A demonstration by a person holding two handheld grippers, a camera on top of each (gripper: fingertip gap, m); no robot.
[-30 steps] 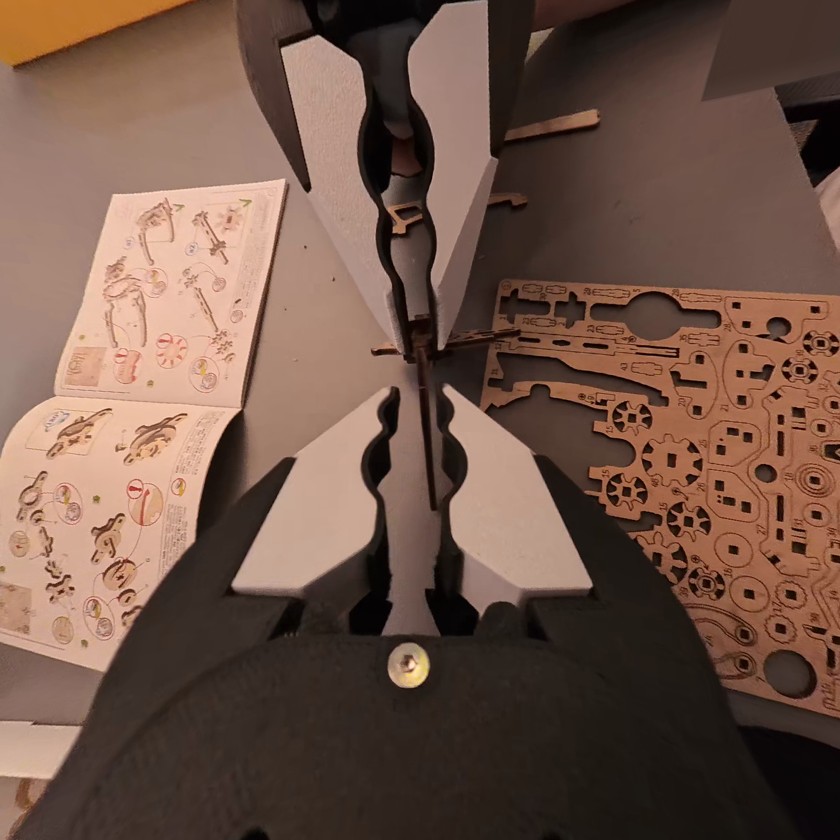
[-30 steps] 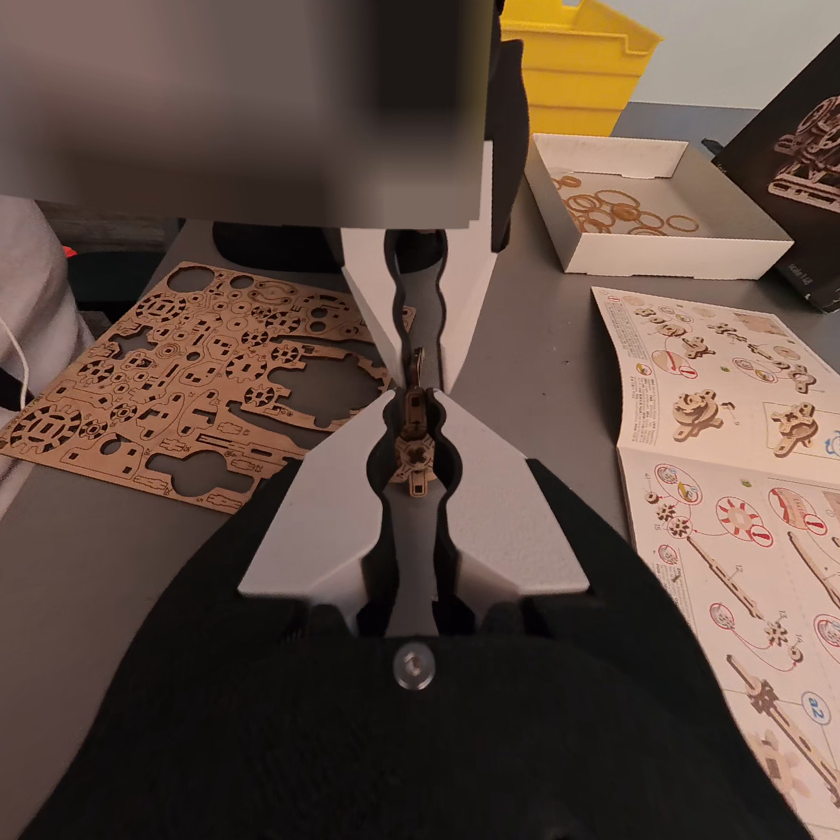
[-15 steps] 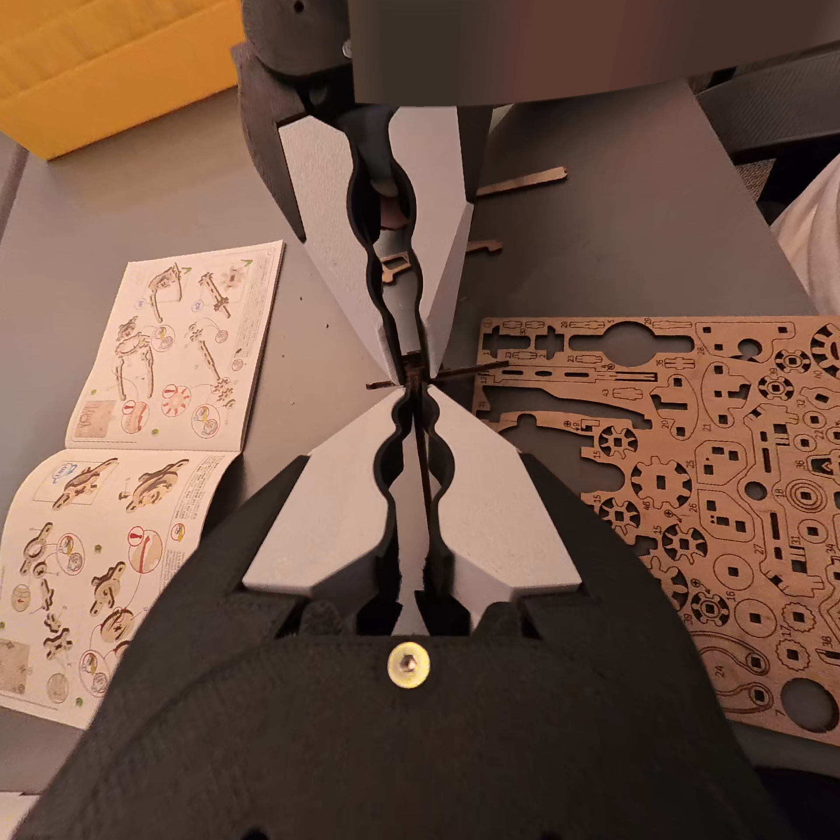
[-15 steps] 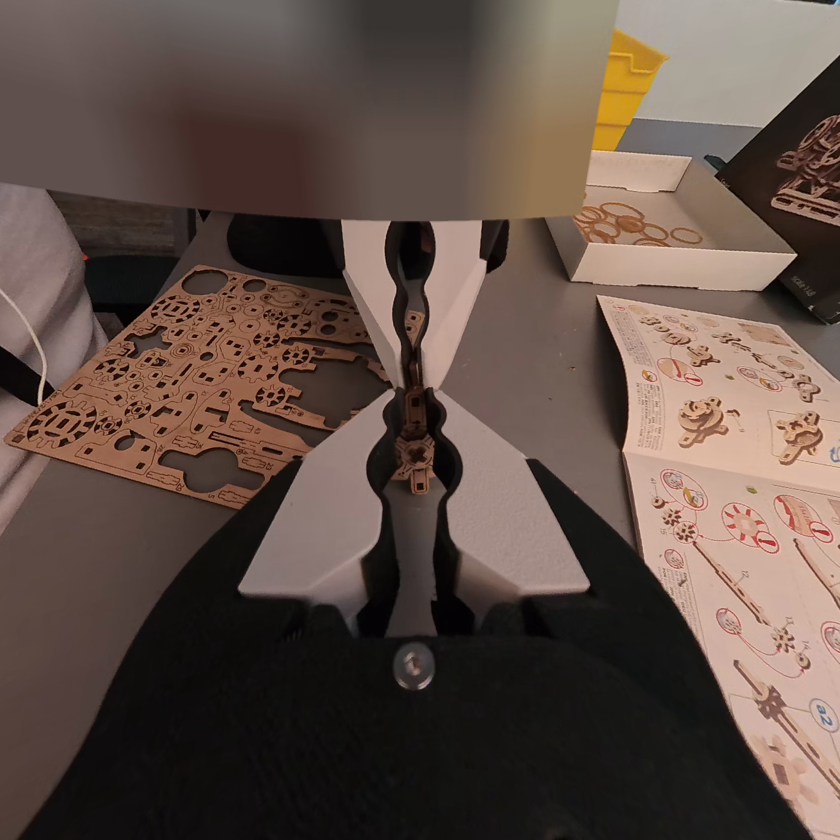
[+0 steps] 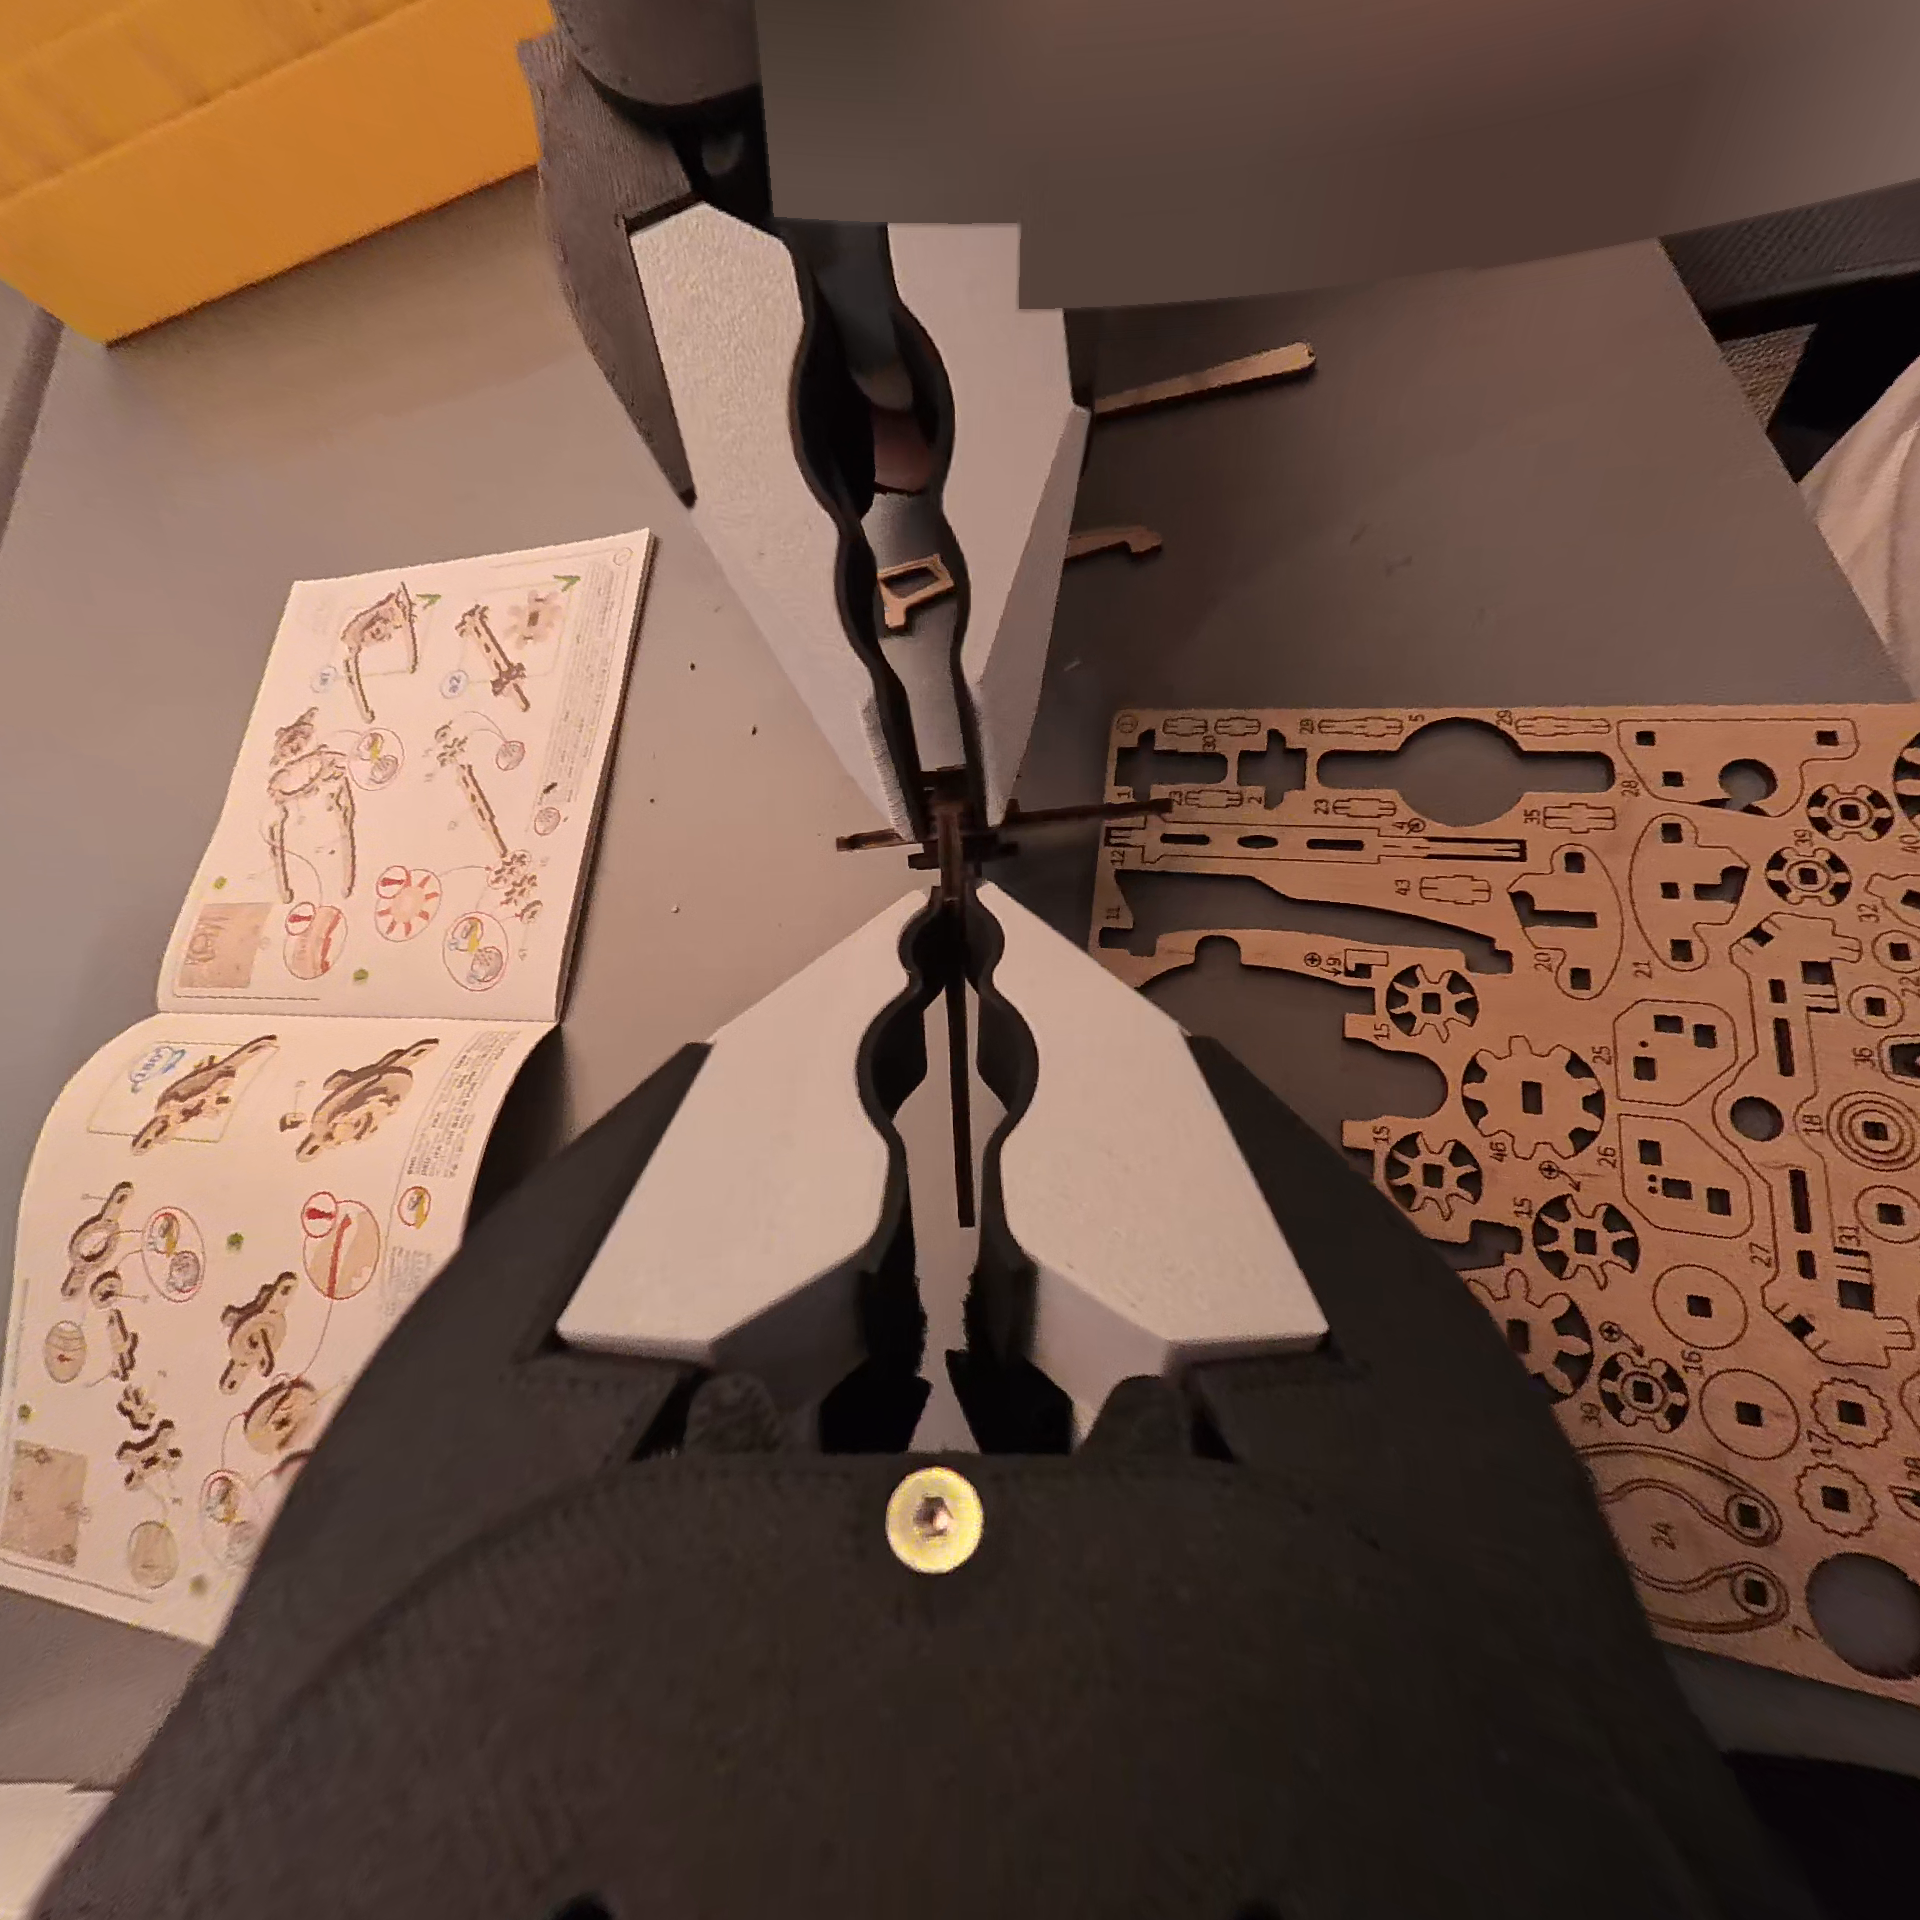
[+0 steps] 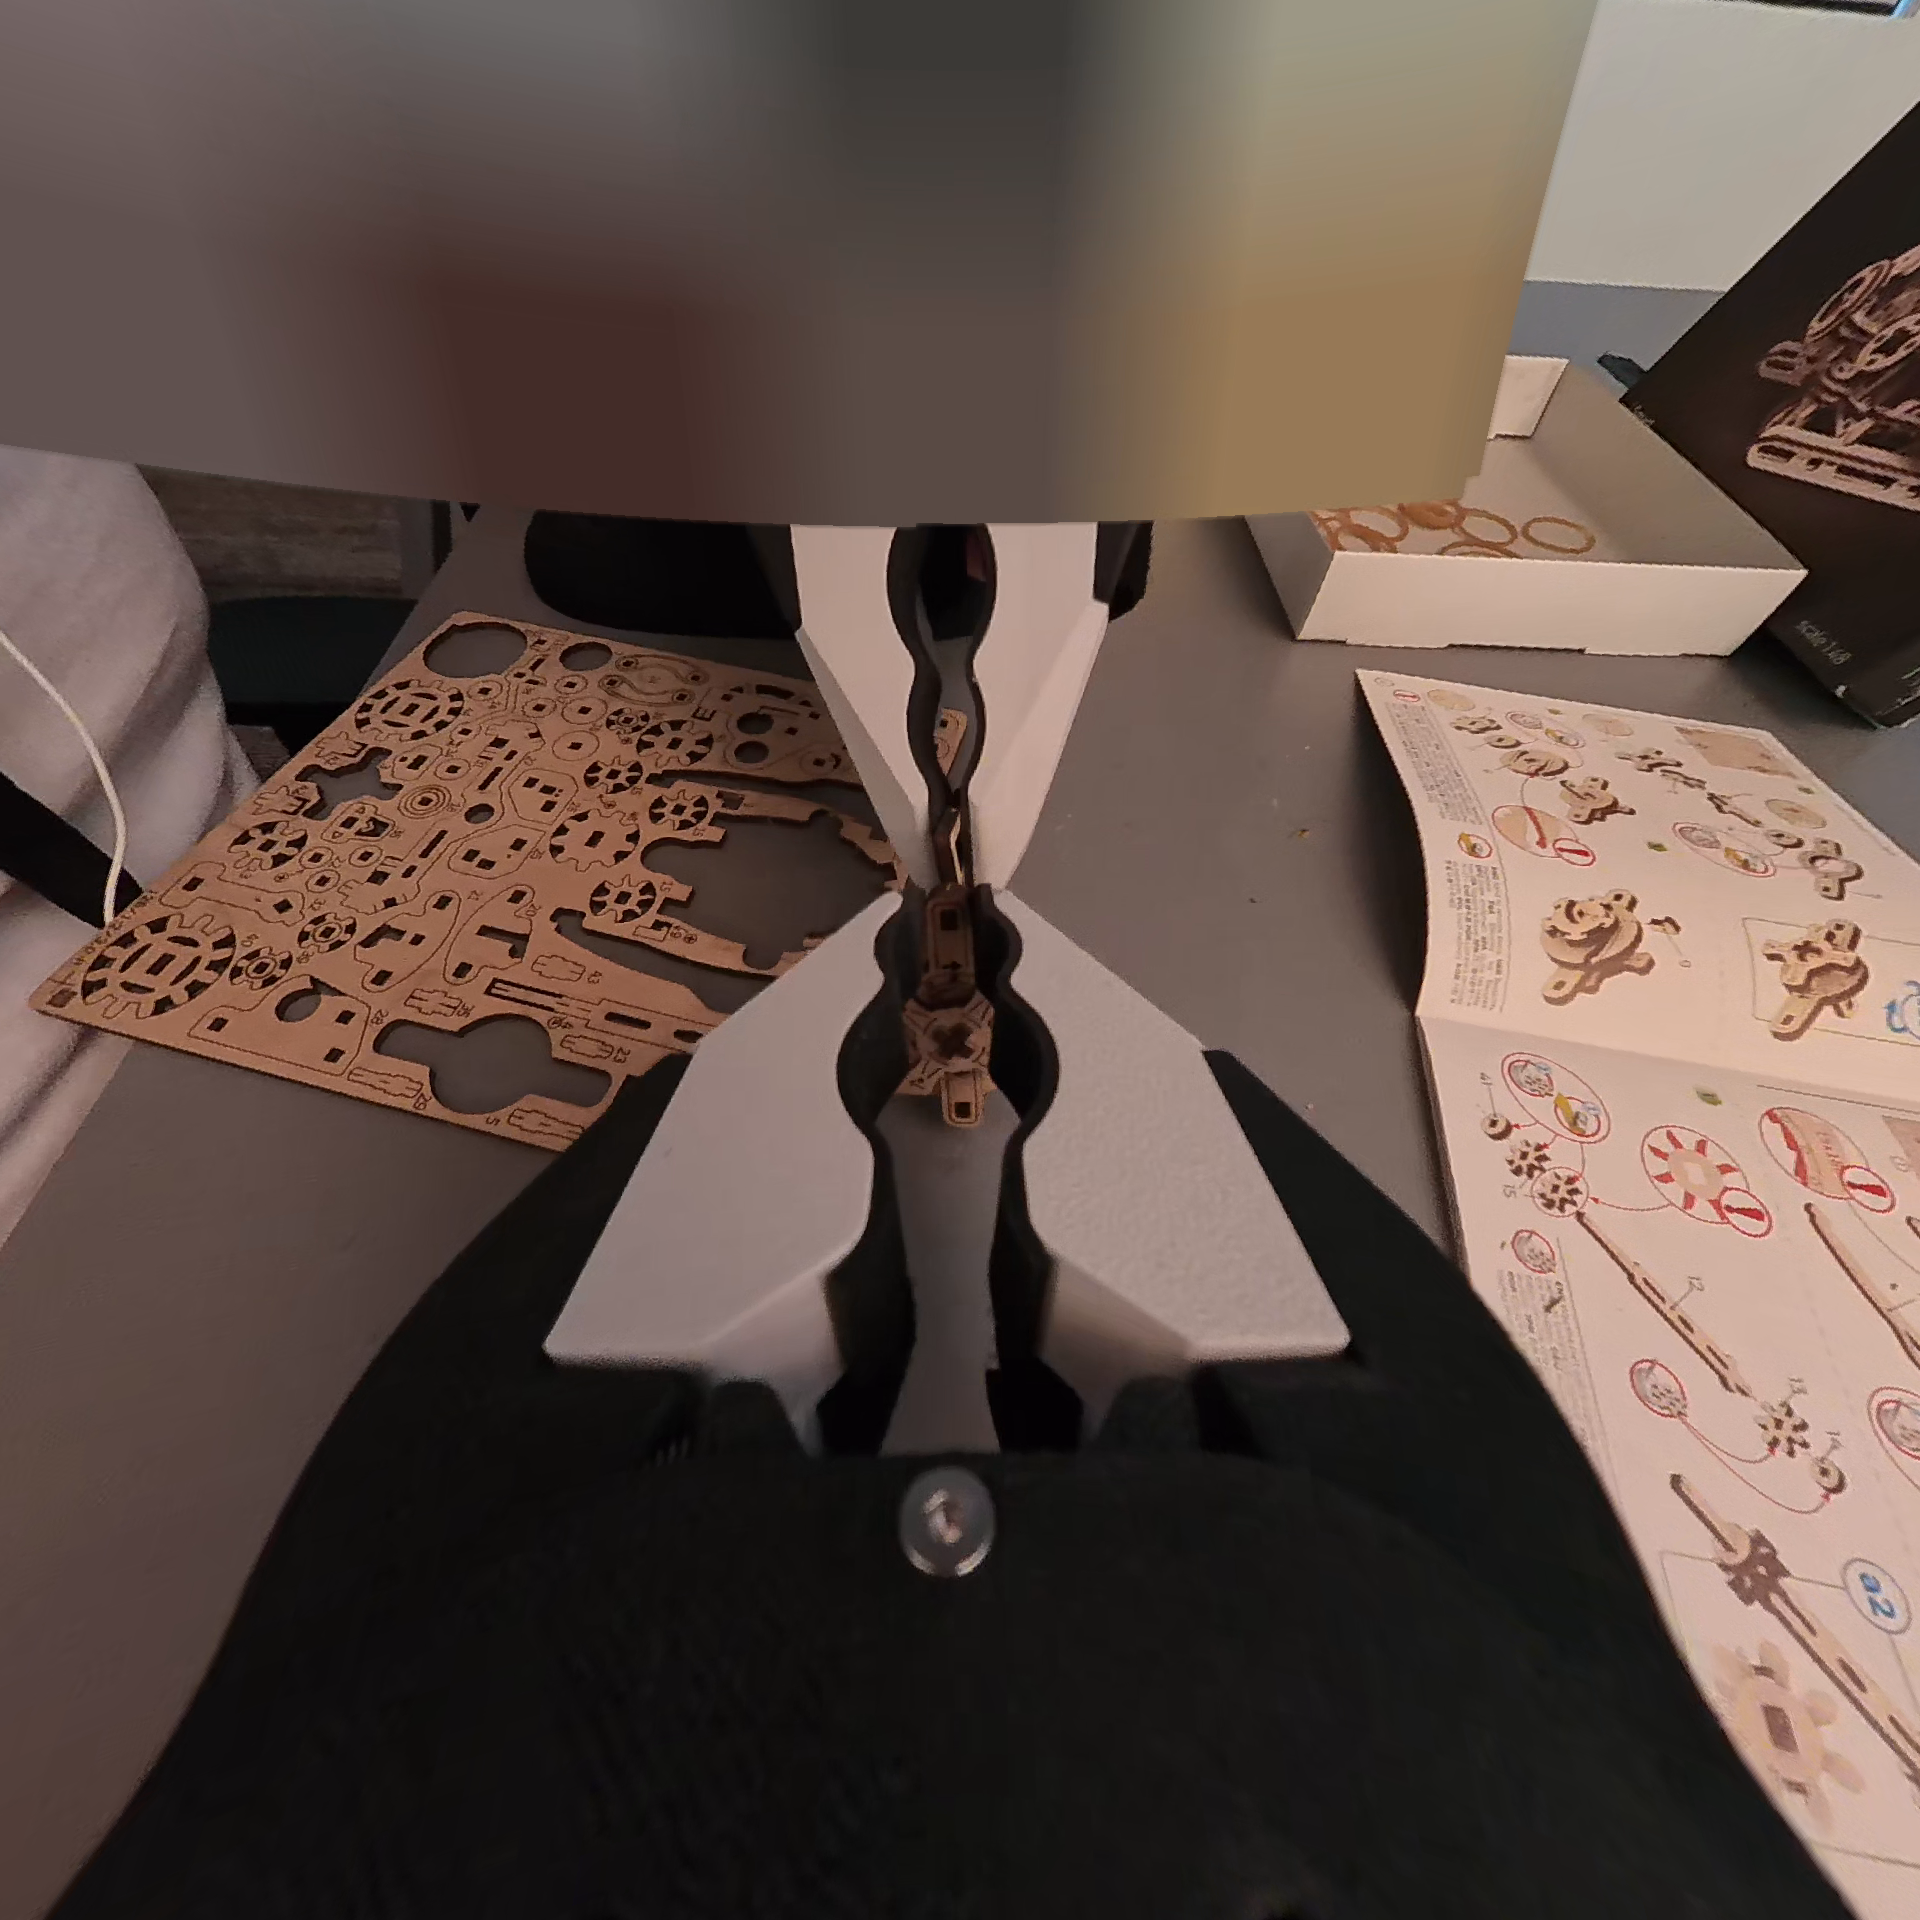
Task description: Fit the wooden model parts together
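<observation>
Above the grey counter, the two hand-held grippers met tip to tip. The left hand-held gripper was clenched on a thin dark wooden strip seen edge-on, running back between its pale fingers. The right hand-held gripper was clamped on a small light-wood assembly with a toothed hub and a cross-shaped centre. From the left wrist view the strip's forward end sat at a cluster of crossed slats right at the opposite tips, so the pieces were touching or very nearly so; how far the joint had seated could not be told.

Judging from this, the step in hand was pressing the strip into the assembly's slot. Done well, it would call for keeping the strip in line with the slot, pushing straight along its length, and avoiding any twist, since such thin plywood looks likely to snap or slip sideways in the grasp. Both grips should stay firm close to the joint.

A laser-cut plywood parts sheet and an open instruction booklet lay flat on the counter either side, and a shallow white box with tan rings stood farther off.
</observation>
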